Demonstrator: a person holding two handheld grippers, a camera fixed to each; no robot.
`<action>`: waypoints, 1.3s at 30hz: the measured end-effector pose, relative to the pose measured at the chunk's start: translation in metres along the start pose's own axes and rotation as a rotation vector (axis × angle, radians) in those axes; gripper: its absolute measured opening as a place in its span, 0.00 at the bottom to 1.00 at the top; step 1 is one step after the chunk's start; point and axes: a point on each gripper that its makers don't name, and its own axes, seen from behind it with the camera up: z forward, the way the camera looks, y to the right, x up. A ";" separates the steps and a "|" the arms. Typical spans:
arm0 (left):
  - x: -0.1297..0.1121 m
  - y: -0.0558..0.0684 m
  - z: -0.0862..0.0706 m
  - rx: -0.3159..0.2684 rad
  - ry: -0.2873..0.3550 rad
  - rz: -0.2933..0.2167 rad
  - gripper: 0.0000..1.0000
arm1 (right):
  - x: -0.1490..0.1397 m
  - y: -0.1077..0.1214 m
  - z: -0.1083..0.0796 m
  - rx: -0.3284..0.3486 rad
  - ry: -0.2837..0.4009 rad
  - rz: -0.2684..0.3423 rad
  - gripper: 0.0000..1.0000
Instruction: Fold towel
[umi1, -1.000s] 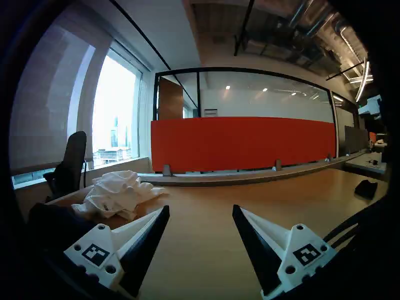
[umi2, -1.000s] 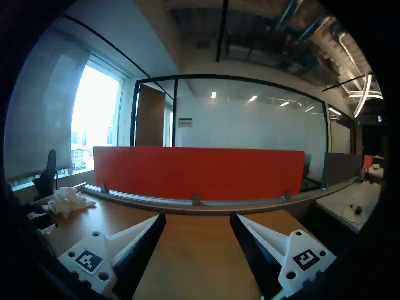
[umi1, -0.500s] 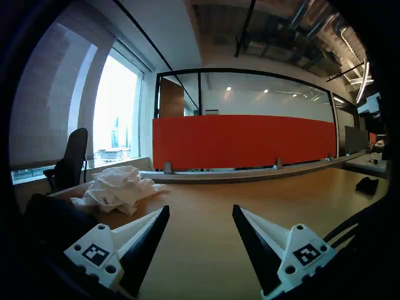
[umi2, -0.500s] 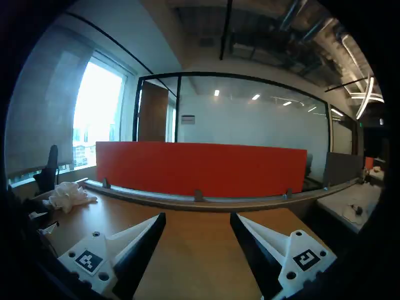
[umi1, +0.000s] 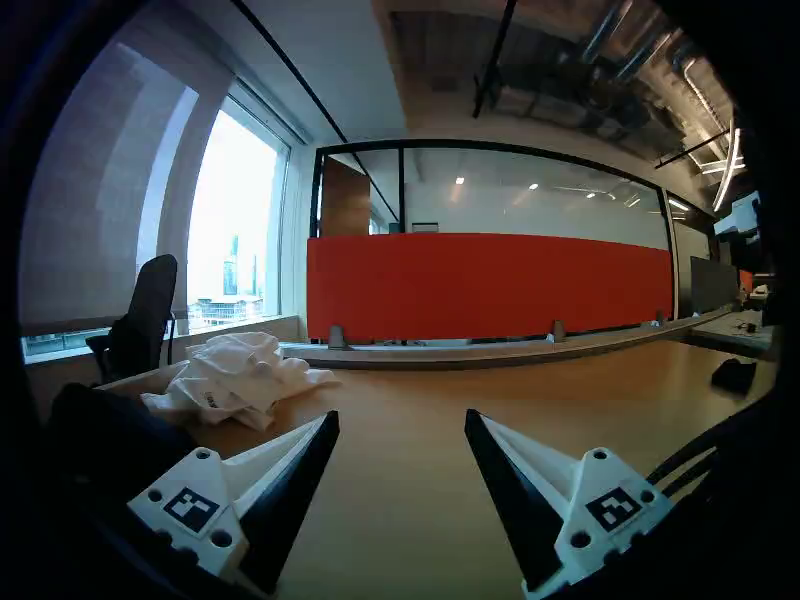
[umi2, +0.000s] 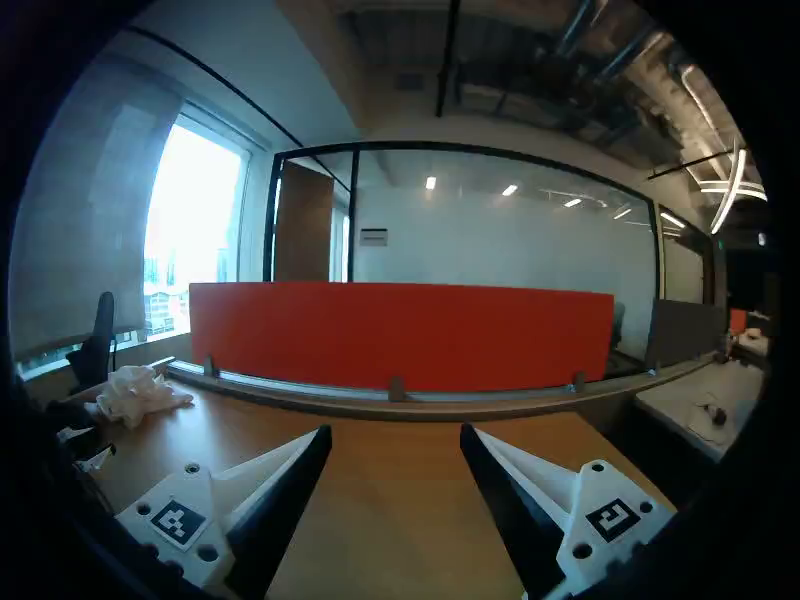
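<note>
Towel (umi1: 235, 378) crumpled on desk (umi1: 420, 510), nearer left gripper (umi1: 401, 415) than right gripper (umi2: 395, 429); both agape, empty.

Wood table (umi1: 400, 440) w/ small black item (umi1: 733, 375) nr far right edge. Red divider panel (umi1: 490, 285) along table's back, on grey rail (umi1: 450, 355). Black office chair (umi1: 140, 325) at left, by bright window (umi1: 235, 250). Glass wall (umi1: 530, 205) behind divider; wooden door (umi1: 345, 208) adj. Exposed ceiling pipes (umi1: 600, 40); strip light (umi1: 728, 165) upper right.
</note>
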 end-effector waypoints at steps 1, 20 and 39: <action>0.000 0.000 0.000 0.000 0.000 0.000 0.93 | -0.001 0.000 0.000 0.000 0.000 -0.001 0.99; 0.000 0.000 0.000 -0.001 0.000 0.000 0.94 | 0.009 -0.002 0.008 0.028 0.018 0.016 0.99; 0.003 0.000 0.000 -0.001 -0.001 0.001 0.94 | 0.036 0.014 0.001 0.063 0.070 0.038 0.99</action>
